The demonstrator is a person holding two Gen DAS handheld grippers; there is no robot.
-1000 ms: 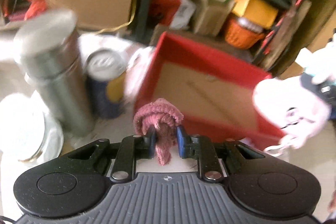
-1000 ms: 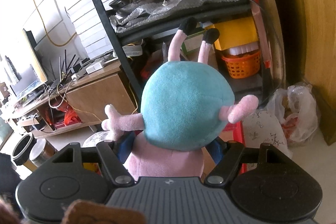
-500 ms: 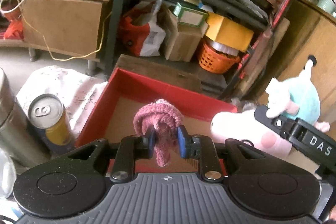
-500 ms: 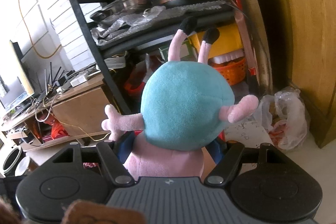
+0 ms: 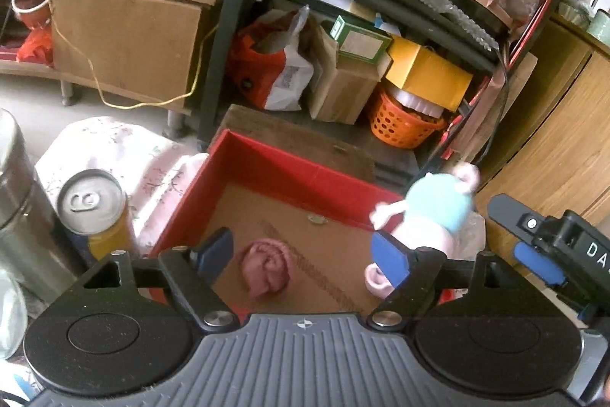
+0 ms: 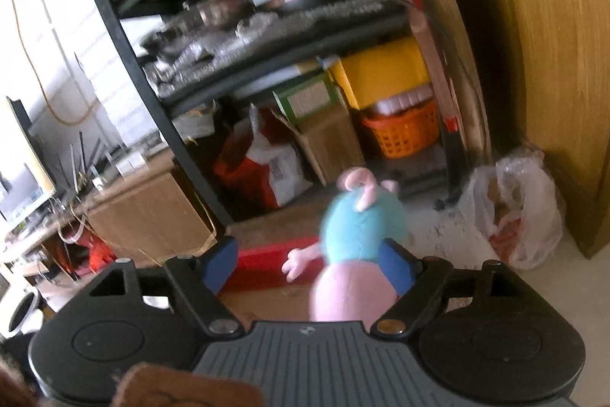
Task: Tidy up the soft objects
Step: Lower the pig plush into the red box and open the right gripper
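Fingers (image 5: 213,252) of left gripper (image 5: 305,256) just spread, nothing between; sock (image 5: 267,271) lies on box (image 5: 267,155) floor, near front-left corner. Right gripper (image 6: 307,266) opening, plush (image 6: 358,246) tipping loose over right edge. Advice: back straight out, no snagging.

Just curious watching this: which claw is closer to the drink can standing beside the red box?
The left. The left claw hangs open over the red box, with the can just outside its left finger. The right claw is across the box, by the plush toy.
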